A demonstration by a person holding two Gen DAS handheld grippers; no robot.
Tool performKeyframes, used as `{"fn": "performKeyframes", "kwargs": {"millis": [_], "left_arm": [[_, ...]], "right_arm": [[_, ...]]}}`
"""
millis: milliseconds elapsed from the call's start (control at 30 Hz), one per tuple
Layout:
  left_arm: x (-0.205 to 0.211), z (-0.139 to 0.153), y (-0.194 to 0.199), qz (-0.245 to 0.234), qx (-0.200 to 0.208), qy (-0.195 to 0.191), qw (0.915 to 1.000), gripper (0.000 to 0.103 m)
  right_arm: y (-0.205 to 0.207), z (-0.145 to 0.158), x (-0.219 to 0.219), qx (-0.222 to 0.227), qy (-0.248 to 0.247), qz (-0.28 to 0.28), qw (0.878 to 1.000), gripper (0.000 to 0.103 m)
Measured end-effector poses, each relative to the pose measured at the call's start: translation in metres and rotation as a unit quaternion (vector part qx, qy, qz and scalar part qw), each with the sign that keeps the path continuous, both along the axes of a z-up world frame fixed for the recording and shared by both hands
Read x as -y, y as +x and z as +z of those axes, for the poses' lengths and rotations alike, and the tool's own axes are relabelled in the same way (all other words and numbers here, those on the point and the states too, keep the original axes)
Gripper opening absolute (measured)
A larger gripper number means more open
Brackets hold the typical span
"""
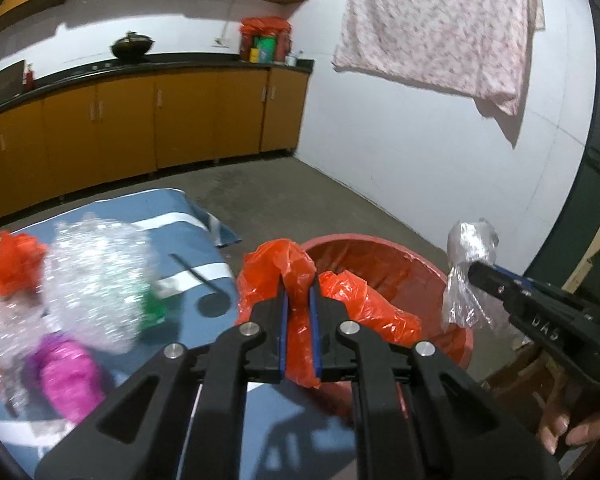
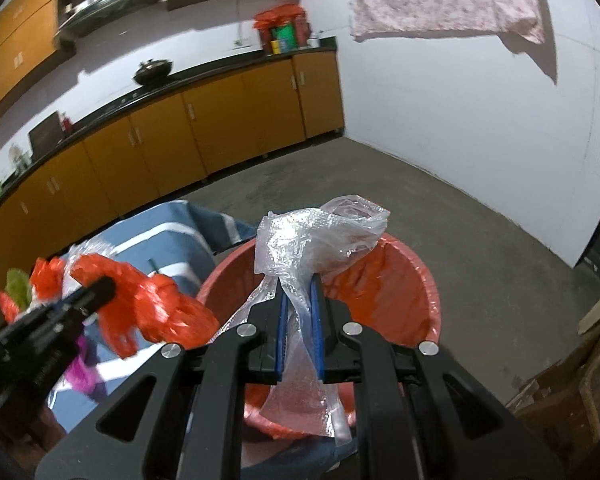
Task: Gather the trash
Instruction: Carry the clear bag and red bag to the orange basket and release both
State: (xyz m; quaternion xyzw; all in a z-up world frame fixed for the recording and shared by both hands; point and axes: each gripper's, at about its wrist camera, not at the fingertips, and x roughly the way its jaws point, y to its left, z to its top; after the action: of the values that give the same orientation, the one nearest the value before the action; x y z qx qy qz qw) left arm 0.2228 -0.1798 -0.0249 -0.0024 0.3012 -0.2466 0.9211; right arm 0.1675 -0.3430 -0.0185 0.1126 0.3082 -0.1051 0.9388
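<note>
So both loads are at the drop: left gripper [image 1: 299, 292] pinches an orange bag [image 1: 288, 264], right gripper [image 2: 300, 292] clamps clear plastic [image 2: 316, 236], red bin [image 2: 424, 280] just ahead. Next, probably let go.

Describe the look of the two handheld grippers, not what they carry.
Both are alike: the left gripper and the right gripper are matte black plastic linkages with round silver pivot pins and blue pads lining the finger insides. The right gripper's side carries raised letters, seemingly "DAS". No cables show. A bare hand grips its handle.
</note>
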Motion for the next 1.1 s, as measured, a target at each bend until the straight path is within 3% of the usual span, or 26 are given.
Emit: {"fn": "performKeyframes", "kwargs": {"millis": [433, 533, 567, 633, 700, 833, 1100], "left_arm": [[0.04, -0.027, 0.031, -0.034, -0.019, 0.012, 0.9992, 0.011], [0.041, -0.029, 0.034, -0.036, -0.023, 0.009, 0.999, 0.015], [0.041, -0.028, 0.035, -0.035, -0.024, 0.009, 0.9991, 0.022], [0.037, -0.029, 0.035, -0.031, -0.022, 0.006, 0.9992, 0.036], [0.033, -0.029, 0.034, -0.026, -0.02, 0.006, 0.9994, 0.044], [0.02, -0.024, 0.033, -0.009, -0.022, 0.003, 0.9997, 0.053], [-0.029, -0.004, 0.006, 0.052, 0.013, 0.009, 0.9985, 0.081]], "right_arm": [[0.019, -0.012, 0.032, 0.005, 0.021, -0.029, 0.999, 0.011], [0.024, -0.01, 0.035, 0.009, 0.026, -0.026, 0.999, 0.012], [0.024, -0.009, 0.036, 0.012, 0.028, -0.025, 0.999, 0.014], [0.021, -0.008, 0.037, 0.018, 0.032, -0.027, 0.999, 0.03], [0.017, -0.007, 0.041, 0.026, 0.034, -0.032, 0.999, 0.053], [0.004, -0.006, 0.046, 0.031, 0.031, -0.044, 0.998, 0.058], [-0.012, -0.001, 0.025, 0.034, -0.021, -0.039, 0.998, 0.085]]}}
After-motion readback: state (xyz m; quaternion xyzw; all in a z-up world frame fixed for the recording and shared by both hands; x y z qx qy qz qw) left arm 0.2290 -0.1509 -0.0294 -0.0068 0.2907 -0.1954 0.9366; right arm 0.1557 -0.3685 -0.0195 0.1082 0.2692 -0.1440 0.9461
